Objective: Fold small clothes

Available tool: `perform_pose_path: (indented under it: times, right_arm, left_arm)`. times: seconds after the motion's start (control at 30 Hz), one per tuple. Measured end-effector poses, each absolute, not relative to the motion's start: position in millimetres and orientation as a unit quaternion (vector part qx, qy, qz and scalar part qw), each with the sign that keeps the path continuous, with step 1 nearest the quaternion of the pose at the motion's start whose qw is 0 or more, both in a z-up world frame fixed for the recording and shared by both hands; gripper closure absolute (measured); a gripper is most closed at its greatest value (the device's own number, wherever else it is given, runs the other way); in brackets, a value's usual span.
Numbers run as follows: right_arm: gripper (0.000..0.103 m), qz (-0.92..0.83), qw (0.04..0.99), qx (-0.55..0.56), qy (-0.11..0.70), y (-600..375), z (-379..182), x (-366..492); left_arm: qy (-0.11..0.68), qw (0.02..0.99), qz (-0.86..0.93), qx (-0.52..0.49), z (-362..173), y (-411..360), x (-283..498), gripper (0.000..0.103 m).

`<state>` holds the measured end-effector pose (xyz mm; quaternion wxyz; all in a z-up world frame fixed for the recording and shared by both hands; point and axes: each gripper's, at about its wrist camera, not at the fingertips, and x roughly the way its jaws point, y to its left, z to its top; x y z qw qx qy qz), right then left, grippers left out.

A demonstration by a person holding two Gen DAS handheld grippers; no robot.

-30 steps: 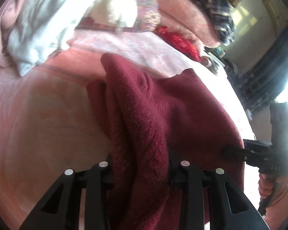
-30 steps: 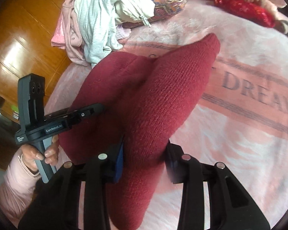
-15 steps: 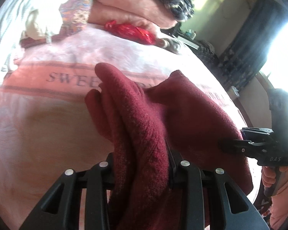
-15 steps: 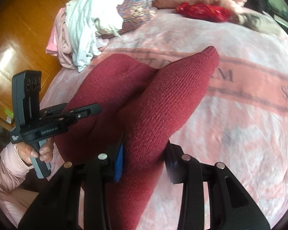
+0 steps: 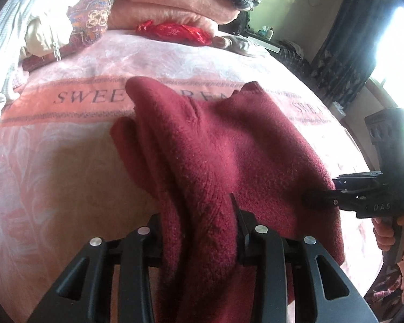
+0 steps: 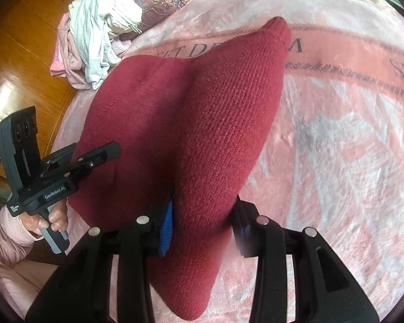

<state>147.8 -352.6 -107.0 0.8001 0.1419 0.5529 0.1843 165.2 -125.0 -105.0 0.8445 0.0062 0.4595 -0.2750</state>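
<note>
Left wrist view: we see left tongs (image 5: 199, 223) and right tongs (image 6: 202, 215) each clamped on the maroon sweater (image 5: 229, 148), jaws easing apart; sweater draped over the pink blanket (image 5: 54, 161), edges lifted to fold.

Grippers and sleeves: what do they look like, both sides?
Both are matte black plastic. The left gripper and the right gripper each have forked arms with silver rivets; the right has blue pads. White lettering marks each handheld body. The left one has a tall upright block with round holes, on a grey handle. The person wears a puffy pale pink sleeve.
</note>
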Motion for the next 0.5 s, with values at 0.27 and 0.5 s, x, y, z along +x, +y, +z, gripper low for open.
perform_pose_path:
  times: [0.27, 0.5]
  right_arm:
    - [0.063, 0.177, 0.795, 0.156, 0.558, -353.4, -116.2, 150.3]
    - [0.053, 0.193, 0.772, 0.220, 0.564, -369.8, -133.5, 152.5]
  left_arm:
    - [0.457, 0.845, -0.277, -0.003, -113.7, -118.6, 161.6, 0.062]
    - [0.476, 0.831, -0.284, -0.053, -131.0, -107.5, 167.9, 0.048]
